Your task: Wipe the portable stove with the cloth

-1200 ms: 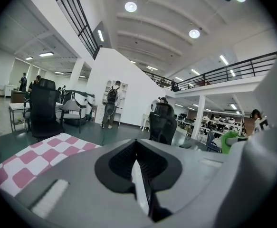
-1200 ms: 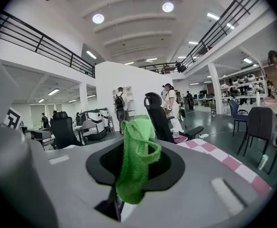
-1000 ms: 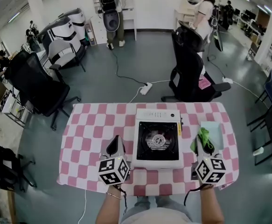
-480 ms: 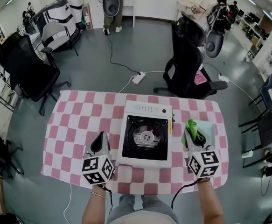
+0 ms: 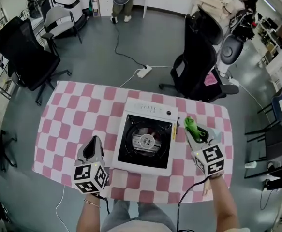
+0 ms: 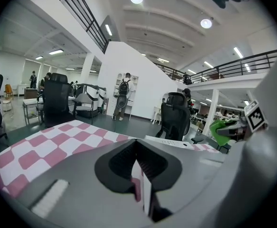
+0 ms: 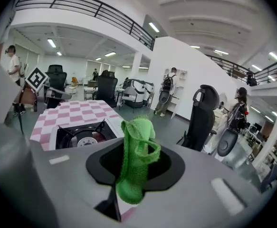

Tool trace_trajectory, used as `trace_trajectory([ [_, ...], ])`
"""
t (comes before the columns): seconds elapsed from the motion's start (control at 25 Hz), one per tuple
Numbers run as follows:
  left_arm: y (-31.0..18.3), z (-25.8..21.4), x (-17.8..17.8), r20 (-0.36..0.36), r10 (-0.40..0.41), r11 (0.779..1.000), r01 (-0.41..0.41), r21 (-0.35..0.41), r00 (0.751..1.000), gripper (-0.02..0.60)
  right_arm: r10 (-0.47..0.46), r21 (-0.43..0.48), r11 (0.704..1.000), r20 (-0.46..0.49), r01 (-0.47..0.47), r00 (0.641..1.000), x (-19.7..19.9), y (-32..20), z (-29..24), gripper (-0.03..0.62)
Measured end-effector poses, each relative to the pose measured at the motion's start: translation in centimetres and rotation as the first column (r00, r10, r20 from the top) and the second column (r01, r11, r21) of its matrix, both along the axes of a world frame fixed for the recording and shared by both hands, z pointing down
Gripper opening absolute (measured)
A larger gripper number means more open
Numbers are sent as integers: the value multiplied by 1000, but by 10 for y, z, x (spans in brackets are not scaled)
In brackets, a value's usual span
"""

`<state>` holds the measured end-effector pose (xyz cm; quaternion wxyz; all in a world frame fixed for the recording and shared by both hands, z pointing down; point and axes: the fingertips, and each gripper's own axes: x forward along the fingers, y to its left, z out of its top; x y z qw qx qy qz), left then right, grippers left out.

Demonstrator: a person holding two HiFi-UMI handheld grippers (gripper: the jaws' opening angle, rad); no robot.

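The portable stove (image 5: 145,141) is sitting at the centre of the head view, on the pink-checked table (image 5: 68,115). Just right of it in the frame, the right gripper (image 5: 193,132) is clamping the green cloth (image 7: 134,160), which is sticking up out of its jaws. At lower left, the left gripper (image 5: 93,148) is showing jaws pressed together with nothing between them.

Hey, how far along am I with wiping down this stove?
Done: the green cloth is picked up, clamped in the right gripper. In hand: it is held just right of the portable stove, apparently not touching it. Left: all the wiping. The left gripper is shut and empty over the checked tablecloth.
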<state>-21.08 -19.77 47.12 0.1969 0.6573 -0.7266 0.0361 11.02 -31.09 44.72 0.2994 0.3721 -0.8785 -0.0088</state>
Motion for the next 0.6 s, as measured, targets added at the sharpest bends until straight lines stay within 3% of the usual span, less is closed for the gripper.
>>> trace_trajectory([
  [0.2,-3,9,-1,-4,-31,999,31,-13,1000,0,-112,-17,994,-112,111,987,-7,-16,18,94],
  [0.6,-10,19,-3,-12,-82,996,82,-33,997,0,-260,-75,966,-208,249,943,-15,-48,56,94],
])
